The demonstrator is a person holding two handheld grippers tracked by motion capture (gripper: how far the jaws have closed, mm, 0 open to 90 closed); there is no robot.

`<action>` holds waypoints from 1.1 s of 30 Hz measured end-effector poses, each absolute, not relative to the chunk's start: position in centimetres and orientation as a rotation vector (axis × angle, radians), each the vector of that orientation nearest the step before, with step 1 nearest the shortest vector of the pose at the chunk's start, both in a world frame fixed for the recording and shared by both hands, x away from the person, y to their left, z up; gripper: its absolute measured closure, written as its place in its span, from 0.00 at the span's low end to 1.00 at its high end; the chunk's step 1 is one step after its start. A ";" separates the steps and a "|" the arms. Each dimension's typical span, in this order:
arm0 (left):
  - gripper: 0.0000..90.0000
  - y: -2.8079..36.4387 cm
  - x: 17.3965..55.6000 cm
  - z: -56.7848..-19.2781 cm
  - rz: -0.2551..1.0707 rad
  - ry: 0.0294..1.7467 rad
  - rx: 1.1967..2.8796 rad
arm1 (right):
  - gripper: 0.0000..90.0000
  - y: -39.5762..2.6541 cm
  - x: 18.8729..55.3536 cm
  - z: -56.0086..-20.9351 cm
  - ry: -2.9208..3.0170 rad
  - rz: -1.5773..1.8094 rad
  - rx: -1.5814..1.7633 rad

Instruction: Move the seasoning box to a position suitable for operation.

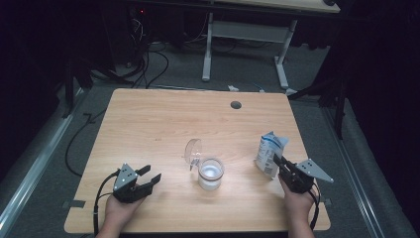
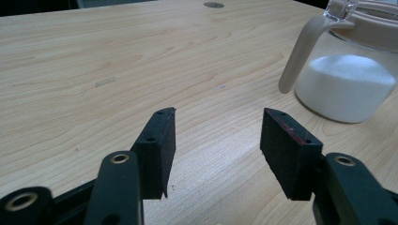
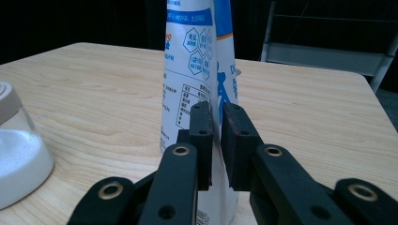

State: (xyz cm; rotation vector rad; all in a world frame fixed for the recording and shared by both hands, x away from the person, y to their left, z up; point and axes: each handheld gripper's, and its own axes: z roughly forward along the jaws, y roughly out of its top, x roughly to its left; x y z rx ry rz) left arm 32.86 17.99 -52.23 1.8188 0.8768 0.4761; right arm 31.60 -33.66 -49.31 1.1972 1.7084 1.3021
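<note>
Bag point(image 1: 271, 152), white w/ blue print, stands upright at centre-right of the high view, on the counter point(image 1: 163, 119) near its right edge. In the right gripper view the bag point(image 3: 197, 70) rises through the middle of the frame, its seamed edge running down between the two black jaws. Right tongs point(image 1: 278, 161) sit at the bag's lower part, held by the right hand point(image 1: 297, 198) at lower right of the high view; in the right gripper view the right tongs point(image 3: 216, 112) show jaws nearly together w/ the bag's thin edge in the narrow gap, but whether the pads press it I can't tell. Jar point(image 1: 210, 173), clear glass w/ white powder inside, stands just right of centre in the high view, lid point(image 1: 193, 151) flipped open and tilted up at its upper left; same jar point(image 2: 347, 79) fills the upper right of the left gripper view and shows at the left edge of the right gripper view point(image 3: 19, 154). Left tongs point(image 1: 152, 174) at lower left of the high view, in the left hand point(image 1: 119, 208), well apart from the jar; jaws spread wide, nothing between them, bare wood showing in the gap of the left tongs point(image 2: 218, 136).
</note>
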 end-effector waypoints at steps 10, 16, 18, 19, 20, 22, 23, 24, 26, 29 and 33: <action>0.51 18.0 32.9 -52.2 0.476 0.877 1.818 | 0.88 -33.2 31.7 -49.2 1.716 1.291 1.188; 0.51 18.0 32.8 -52.2 0.478 0.874 1.820 | 0.82 -33.1 31.7 -49.2 1.718 1.289 1.187; 0.51 18.0 32.8 -52.2 0.477 0.874 1.821 | 0.80 -33.1 31.7 -49.2 1.718 1.287 1.191; 0.51 18.0 32.9 -52.2 0.477 0.873 1.823 | 0.78 -33.1 31.7 -49.2 1.718 1.284 1.189; 0.51 18.0 32.9 -52.2 0.476 0.873 1.825 | 0.76 -33.1 31.7 -49.2 1.719 1.284 1.194; 0.51 18.0 32.9 -52.2 0.476 0.873 1.826 | 0.74 -33.1 31.8 -49.2 1.722 1.278 1.193; 0.51 17.9 32.9 -52.2 0.476 0.872 1.827 | 0.73 -33.0 31.8 -49.2 1.721 1.275 1.193; 0.51 17.9 32.9 -52.2 0.477 0.872 1.827 | 0.71 -33.0 31.8 -49.1 1.723 1.271 1.191; 0.51 18.0 32.9 -52.2 0.472 0.876 1.826 | 0.69 -33.0 31.9 -49.1 1.725 1.266 1.189; 0.51 18.0 32.9 -52.2 0.469 0.878 1.829 | 0.68 -32.9 32.0 -49.2 1.736 1.266 1.207; 0.51 17.9 33.0 -52.3 0.466 0.879 1.833 | 0.68 -32.9 32.0 -49.2 1.743 1.256 1.208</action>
